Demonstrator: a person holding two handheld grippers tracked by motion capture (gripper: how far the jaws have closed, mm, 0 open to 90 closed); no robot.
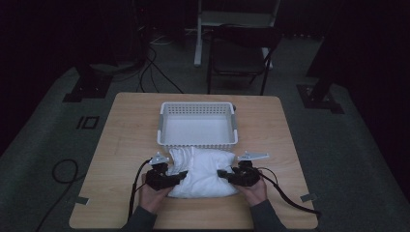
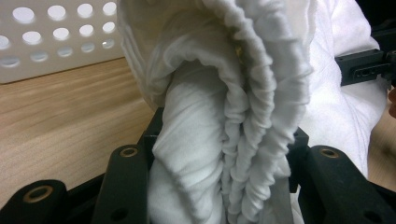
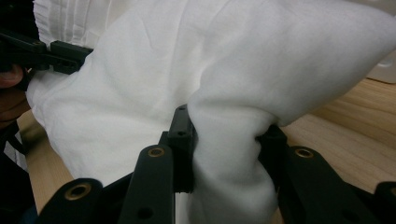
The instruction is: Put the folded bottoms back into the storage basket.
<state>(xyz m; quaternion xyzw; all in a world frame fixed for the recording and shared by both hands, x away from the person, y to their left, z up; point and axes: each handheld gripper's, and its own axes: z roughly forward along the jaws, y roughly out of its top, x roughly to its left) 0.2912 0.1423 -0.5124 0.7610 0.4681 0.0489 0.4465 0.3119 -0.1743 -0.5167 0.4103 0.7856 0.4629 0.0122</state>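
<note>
A bundled white cloth (image 1: 203,171) lies on the wooden table (image 1: 125,145) just in front of a white perforated basket (image 1: 197,124). My left gripper (image 1: 180,175) is shut on the cloth's left side; its jaws squeeze a thick gathered fold of the cloth (image 2: 224,140). My right gripper (image 1: 223,174) pinches the cloth's right side, with the fabric (image 3: 229,140) bunched between its jaws. In the left gripper view the right gripper (image 2: 369,67) shows at the far right edge. The left gripper (image 3: 51,51) appears at the upper left of the right gripper view.
The basket (image 2: 51,37) stands empty right behind the cloth. A dark chair (image 1: 239,55) and cables lie on the floor beyond the table. Bare tabletop extends to the left, right and front of the hands.
</note>
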